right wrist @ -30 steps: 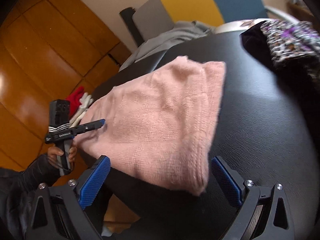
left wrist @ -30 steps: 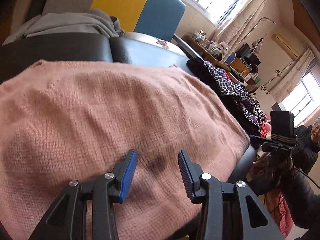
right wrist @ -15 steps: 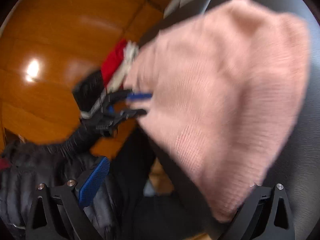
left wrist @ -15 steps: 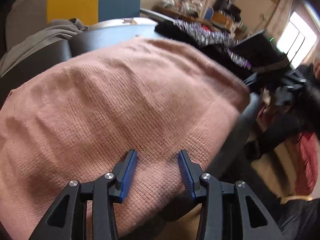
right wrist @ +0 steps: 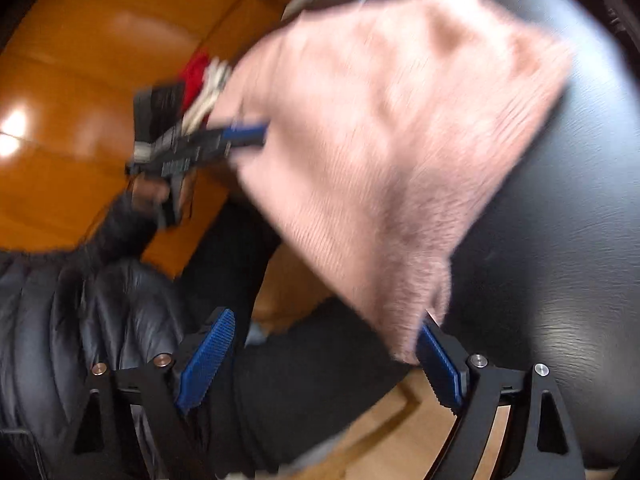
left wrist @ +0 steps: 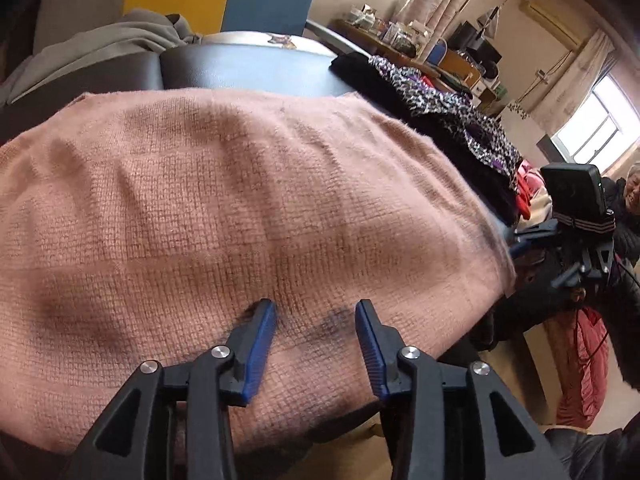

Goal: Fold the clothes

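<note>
A pink knit sweater (left wrist: 240, 200) lies spread on the black table (left wrist: 240, 68). My left gripper (left wrist: 314, 306) hovers open just over the sweater's near edge, with flat fabric showing between its blue pads. In the blurred right wrist view, that gripper (right wrist: 244, 136) sits at the sweater's (right wrist: 380, 120) left edge. My right gripper (right wrist: 326, 316) is at the near corner, its jaws closing. The corner touches only the right-hand pad (right wrist: 438, 360); the other pad stands clear of it. The left wrist view shows the right gripper (left wrist: 520, 242) at the sweater's right edge.
A grey garment (left wrist: 100, 48) lies at the table's back left and a black and leopard-print pile (left wrist: 440, 104) at the back right. My dark padded jacket (right wrist: 80, 300) and trousers fill the space below the table edge (right wrist: 560, 200). Another person (left wrist: 628, 216) sits at the far right.
The right gripper swung down to the sweater's near corner and its jaws narrowed. The left gripper shifted along the near edge and stayed open over the fabric.
</note>
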Demonstrator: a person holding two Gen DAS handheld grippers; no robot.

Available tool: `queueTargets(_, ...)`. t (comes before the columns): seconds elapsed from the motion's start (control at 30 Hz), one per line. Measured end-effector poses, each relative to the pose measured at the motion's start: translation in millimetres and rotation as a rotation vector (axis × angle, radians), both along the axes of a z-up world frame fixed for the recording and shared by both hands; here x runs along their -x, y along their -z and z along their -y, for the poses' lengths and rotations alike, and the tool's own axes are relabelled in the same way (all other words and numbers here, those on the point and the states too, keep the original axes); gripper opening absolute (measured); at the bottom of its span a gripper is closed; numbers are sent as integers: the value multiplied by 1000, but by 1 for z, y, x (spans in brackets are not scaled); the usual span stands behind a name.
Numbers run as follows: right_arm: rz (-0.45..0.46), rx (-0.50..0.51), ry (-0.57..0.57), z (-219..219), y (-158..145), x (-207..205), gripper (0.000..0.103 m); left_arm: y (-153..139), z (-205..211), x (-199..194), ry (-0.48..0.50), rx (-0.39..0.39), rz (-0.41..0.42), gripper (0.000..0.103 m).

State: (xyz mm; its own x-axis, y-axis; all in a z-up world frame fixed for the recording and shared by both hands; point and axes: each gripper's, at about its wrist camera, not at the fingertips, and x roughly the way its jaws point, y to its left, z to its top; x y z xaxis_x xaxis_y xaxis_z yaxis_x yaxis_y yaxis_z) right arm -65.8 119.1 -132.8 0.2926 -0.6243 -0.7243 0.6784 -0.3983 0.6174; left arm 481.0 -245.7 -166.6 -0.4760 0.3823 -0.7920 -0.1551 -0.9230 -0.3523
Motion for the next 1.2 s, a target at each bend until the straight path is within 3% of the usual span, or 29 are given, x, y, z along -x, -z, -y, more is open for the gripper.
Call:
queueTargets(0.2,-292,131,323,10,-38,37,93,-3,-16,-5,26,48,-32,45)
queueTargets(0.3,-336,129,409,29,-35,54,93,0,-14,-9,21,32,-32,48)
queueTargets(0.4,-362,49,459,45,-24,71,88,4,-10,-11,4,-4,-29,49)
queueTargets(0.47,-354,-9,474,55,-11,82,78,6,-5,-12,-16,-44,-27,50)
queueTargets(0.5,-355,-38,474,57,-5,84,60,7,-4,-12,-23,-55,-27,50)
queueTargets(0.53,-357,-57,476,59,-3,85,32,7,-3,-13,-28,-61,-28,50)
queueTargets(0.6,-367,-91,479,63,0,87,10,5,-4,-14,-35,-52,-31,50)
queueTargets(0.77,-510,-36,532,49,-43,67,9,4,-10,-23,-28,-48,-51,53)
queueTargets(0.83,-533,-118,552,48,-31,65,9,7,-10,-25,-30,-68,-53,56)
queueTargets(0.9,-465,-202,559,47,5,70,9,7,-10,-25,-32,-82,-43,56)
queueTargets(0.97,-453,-122,612,37,9,69,11,3,-7,-27,-34,-104,-32,56)
queueTargets(1.03,-390,-68,663,27,6,72,28,-4,0,-29,-53,-136,-48,56)
queueTargets(1.1,-402,-66,703,24,-2,72,45,-13,7,-32,-81,-150,-78,56)
queueTargets(1.2,-467,-8,701,29,-30,63,50,-24,17,-29,-118,-105,-118,56)
